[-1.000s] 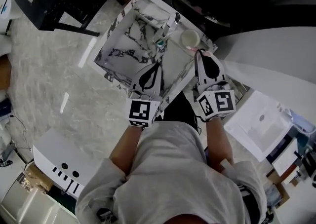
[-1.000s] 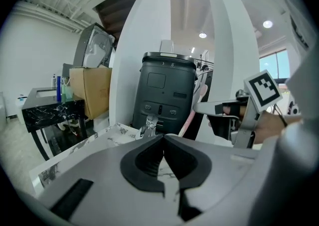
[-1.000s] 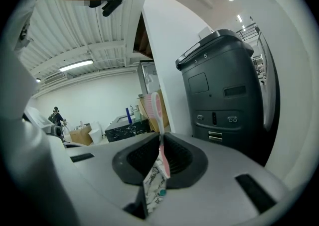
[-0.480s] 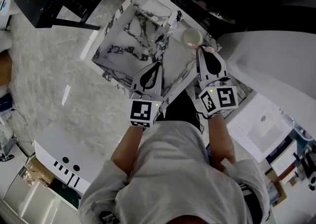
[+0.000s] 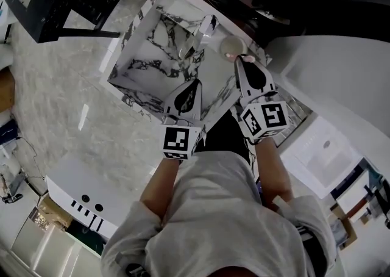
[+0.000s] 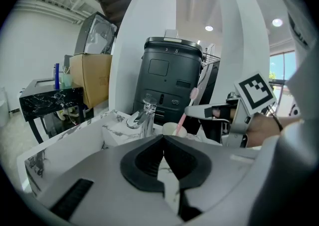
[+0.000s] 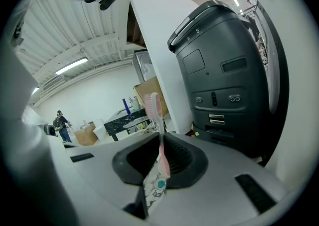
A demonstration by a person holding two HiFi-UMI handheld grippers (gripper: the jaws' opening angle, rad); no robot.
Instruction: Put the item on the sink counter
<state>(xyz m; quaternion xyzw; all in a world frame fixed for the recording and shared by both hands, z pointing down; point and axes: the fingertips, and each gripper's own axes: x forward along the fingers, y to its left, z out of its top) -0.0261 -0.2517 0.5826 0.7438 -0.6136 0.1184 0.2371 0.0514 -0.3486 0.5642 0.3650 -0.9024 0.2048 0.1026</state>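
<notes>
A pink toothbrush (image 7: 158,130) stands upright, bristles up, and my right gripper (image 7: 160,139) is shut on its handle. In the head view that right gripper (image 5: 241,61) hovers just beside the white cup (image 5: 232,46) on the marbled sink counter (image 5: 137,25), right of the chrome faucet (image 5: 204,28). From the left gripper view the toothbrush (image 6: 187,108) slants down to the rim of the cup (image 6: 172,129); whether its end is inside I cannot tell. My left gripper (image 5: 195,85) is shut and empty over the sink's near rim; its jaws meet tip to tip (image 6: 163,143).
A tall black machine (image 6: 172,83) stands behind the sink. A black marble-top table (image 6: 50,98) and a cardboard box (image 6: 92,78) sit to the left. On the floor lie a white box (image 5: 79,193) and a white panel (image 5: 323,154).
The view has drifted slightly, and the sink sits a little higher and further left in frame. Both grippers keep their places; the right one still holds the toothbrush by the cup.
</notes>
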